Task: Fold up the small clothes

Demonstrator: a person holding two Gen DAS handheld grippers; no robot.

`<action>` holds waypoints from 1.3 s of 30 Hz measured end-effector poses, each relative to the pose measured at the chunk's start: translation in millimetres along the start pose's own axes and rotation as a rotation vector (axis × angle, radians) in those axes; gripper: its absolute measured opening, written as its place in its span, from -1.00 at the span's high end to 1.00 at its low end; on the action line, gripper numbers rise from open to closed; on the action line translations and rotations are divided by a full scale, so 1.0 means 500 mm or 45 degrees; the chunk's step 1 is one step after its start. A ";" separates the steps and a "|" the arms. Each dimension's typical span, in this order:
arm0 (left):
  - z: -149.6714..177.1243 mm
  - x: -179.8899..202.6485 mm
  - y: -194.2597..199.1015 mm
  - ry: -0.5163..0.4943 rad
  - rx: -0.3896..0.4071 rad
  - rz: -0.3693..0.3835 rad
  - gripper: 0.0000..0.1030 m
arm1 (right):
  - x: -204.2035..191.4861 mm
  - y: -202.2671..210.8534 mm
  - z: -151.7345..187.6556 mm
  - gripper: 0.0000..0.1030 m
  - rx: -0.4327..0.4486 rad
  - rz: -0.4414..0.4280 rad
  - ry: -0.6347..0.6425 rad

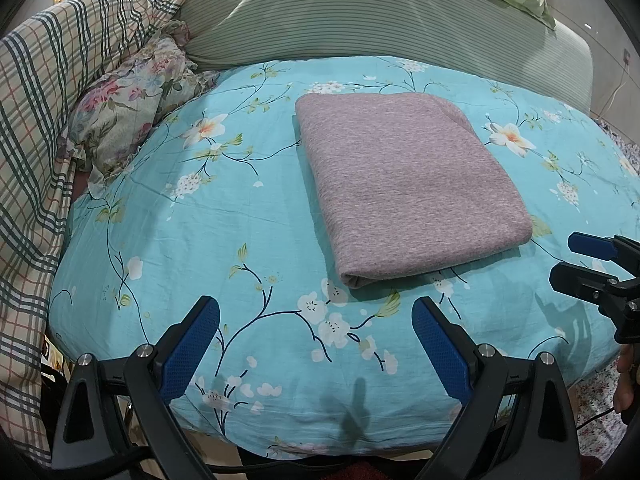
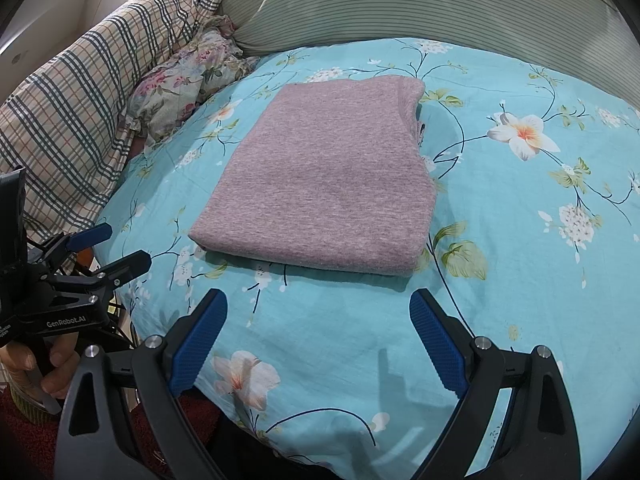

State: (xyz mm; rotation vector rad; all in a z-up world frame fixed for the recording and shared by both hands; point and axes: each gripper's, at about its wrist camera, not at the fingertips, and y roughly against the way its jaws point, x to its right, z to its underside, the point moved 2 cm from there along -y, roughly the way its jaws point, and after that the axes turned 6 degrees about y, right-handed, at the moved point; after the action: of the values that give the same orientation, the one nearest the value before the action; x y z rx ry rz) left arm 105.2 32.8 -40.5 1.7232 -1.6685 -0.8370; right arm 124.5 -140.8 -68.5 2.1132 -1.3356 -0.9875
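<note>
Garment [image 1: 404, 188], mauve-grey knit, lies folded into a flat rectangle on the bed [image 1: 192, 240], on the turquoise sheet printed with white blossoms. Folded edge faces the near side; layers stacked flush, one rounded corner at the far right in the left wrist view. Right wrist view shows a small bit of fabric poking out along the garment's right edge.

Left gripper [image 1: 316, 346]: blue-padded fingers spread wide apart, holding nothing, poised above the sheet just short of the garment's near edge. Also seen from the right wrist camera [image 2: 110, 248] at the far left, off the bed's side, fingers parted.

Right gripper [image 2: 318, 340]: fingers likewise wide apart and empty, near the garment's near edge, not touching it. In the left wrist view it sits at the right margin [image 1: 562, 258], fingers apart.

Behind the garment: striped green pillow [image 1: 360, 12]. Far left: floral cushion [image 1: 132, 104] and plaid quilt [image 1: 44, 92], bunched against the bed's edge.
</note>
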 end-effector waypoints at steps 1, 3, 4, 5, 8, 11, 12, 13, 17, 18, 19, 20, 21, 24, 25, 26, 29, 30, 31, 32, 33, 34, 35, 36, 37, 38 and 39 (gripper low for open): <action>0.000 0.000 0.000 0.000 0.000 0.000 -0.89 | 0.000 0.000 0.000 -0.80 0.000 0.000 0.000; 0.000 0.001 0.001 0.001 0.001 0.000 -0.89 | -0.001 0.000 0.000 -0.80 0.001 0.001 0.000; 0.000 0.001 0.001 0.000 0.002 0.001 -0.89 | 0.000 0.000 0.000 -0.80 0.001 0.000 -0.001; 0.000 0.002 0.001 -0.001 0.003 0.001 -0.89 | -0.001 0.000 0.000 -0.80 0.001 -0.001 0.000; 0.000 0.005 0.001 -0.005 0.003 0.001 -0.89 | -0.004 0.001 0.000 -0.80 0.002 -0.002 0.000; -0.001 0.007 0.001 -0.006 0.003 0.001 -0.89 | -0.004 0.001 0.000 -0.80 0.001 0.000 -0.003; -0.001 0.008 0.001 -0.007 0.003 0.001 -0.89 | -0.005 0.001 0.000 -0.80 0.001 -0.001 -0.003; -0.001 0.009 0.001 -0.007 0.004 0.001 -0.89 | -0.003 0.001 -0.001 -0.80 0.001 -0.002 -0.002; -0.002 0.010 0.001 -0.008 0.003 0.002 -0.89 | -0.003 0.001 -0.001 -0.80 0.001 -0.002 -0.002; -0.002 0.011 0.001 -0.011 0.003 0.002 -0.89 | -0.004 0.001 -0.001 -0.80 0.001 -0.002 -0.002; -0.003 0.013 0.001 -0.013 0.003 0.001 -0.89 | -0.006 0.001 0.000 -0.80 0.002 -0.002 -0.002; -0.004 0.014 0.000 -0.014 0.002 0.000 -0.89 | -0.005 0.001 0.000 -0.80 0.002 -0.002 -0.003; -0.004 0.014 0.000 -0.013 0.002 0.000 -0.89 | -0.003 0.000 0.000 -0.80 0.002 -0.002 -0.003; -0.005 0.016 -0.001 -0.015 0.002 0.002 -0.89 | -0.006 0.002 -0.001 -0.80 0.002 -0.003 -0.006; -0.005 0.016 -0.001 -0.015 0.002 0.002 -0.89 | -0.005 0.002 -0.001 -0.80 0.002 -0.003 -0.006; -0.005 0.016 -0.001 -0.015 0.002 0.002 -0.89 | -0.004 0.002 0.000 -0.80 0.002 -0.004 -0.005; -0.005 0.017 -0.001 -0.017 0.001 0.000 -0.89 | -0.004 0.002 -0.001 -0.80 0.002 -0.004 -0.006; -0.004 0.018 0.000 -0.016 0.001 0.000 -0.89 | -0.005 0.002 0.000 -0.80 0.002 -0.005 -0.006; -0.004 0.018 0.000 -0.014 0.001 0.001 -0.89 | -0.004 0.002 0.000 -0.80 0.002 -0.005 -0.006; -0.004 0.018 -0.001 -0.013 0.001 0.001 -0.89 | -0.007 0.002 0.001 -0.80 0.001 -0.004 -0.006; -0.005 0.018 -0.001 -0.012 -0.001 0.001 -0.89 | -0.005 0.003 0.000 -0.80 0.002 -0.004 -0.009; -0.005 0.017 -0.003 -0.011 -0.001 0.002 -0.89 | -0.003 0.003 0.000 -0.80 0.001 -0.005 -0.009; -0.005 0.016 -0.005 -0.011 -0.003 0.003 -0.89 | -0.006 0.003 0.001 -0.80 0.000 -0.005 -0.012; -0.005 0.015 -0.006 -0.012 -0.004 0.003 -0.89 | -0.006 0.003 0.000 -0.80 -0.001 -0.005 -0.013; -0.004 0.013 -0.008 -0.013 -0.005 0.003 -0.89 | -0.002 0.001 0.000 -0.80 -0.001 -0.005 -0.015; -0.005 0.011 -0.009 -0.013 -0.006 0.002 -0.89 | -0.001 -0.001 -0.001 -0.80 -0.003 -0.005 -0.015; -0.004 0.010 -0.010 -0.012 -0.007 0.003 -0.89 | -0.002 -0.002 -0.001 -0.80 -0.004 -0.006 -0.016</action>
State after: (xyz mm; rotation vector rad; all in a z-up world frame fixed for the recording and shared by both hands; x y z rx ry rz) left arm 110.1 28.0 -43.2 1.7159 -1.6727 -0.8490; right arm 125.1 -139.6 -68.3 2.1119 -1.3351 -1.0055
